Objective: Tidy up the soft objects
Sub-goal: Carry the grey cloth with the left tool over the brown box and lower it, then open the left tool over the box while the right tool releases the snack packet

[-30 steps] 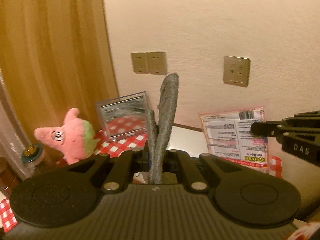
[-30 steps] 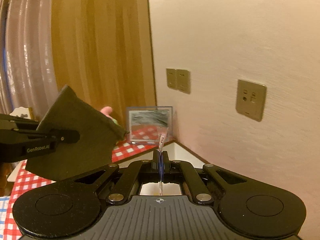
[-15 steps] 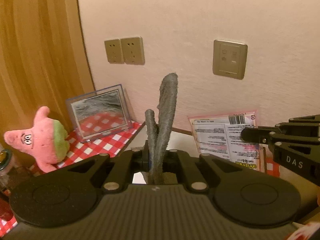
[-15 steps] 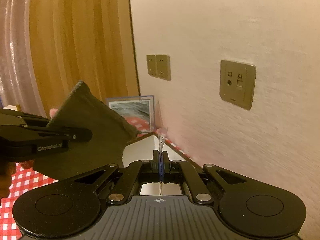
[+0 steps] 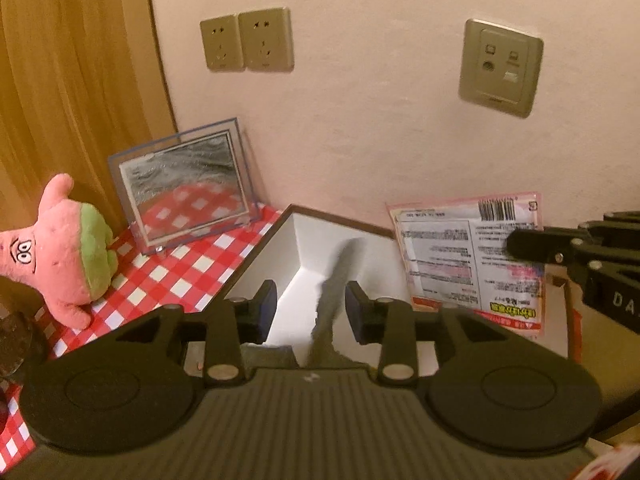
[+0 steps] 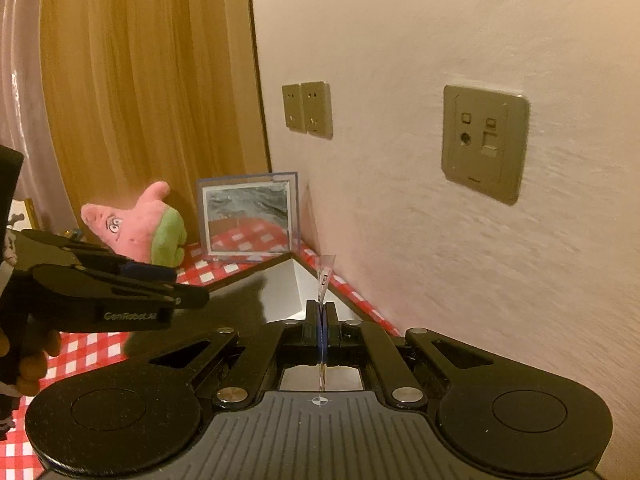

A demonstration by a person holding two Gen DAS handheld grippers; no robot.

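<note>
Dark grey cloth (image 5: 334,300) blurred between just-opened left tool (image 5: 310,310) pads over white box (image 5: 298,240); right tool (image 6: 322,322) pinches packet (image 5: 468,256); checked worktop (image 5: 176,276).

Plush toy (image 5: 60,248) left of frame (image 5: 186,188); box (image 5: 304,240) perhaps right.

Mirror frame (image 5: 188,188) leaning on wall (image 5: 380,128); sockets (image 5: 246,40) above.

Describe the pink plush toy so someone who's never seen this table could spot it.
Find the wooden panel where it meets the wall. Below it, on the red checked tablecloth, stands a picture frame; the plush toy sits left of it, the only pink, star-shaped thing, with green shorts.
</note>
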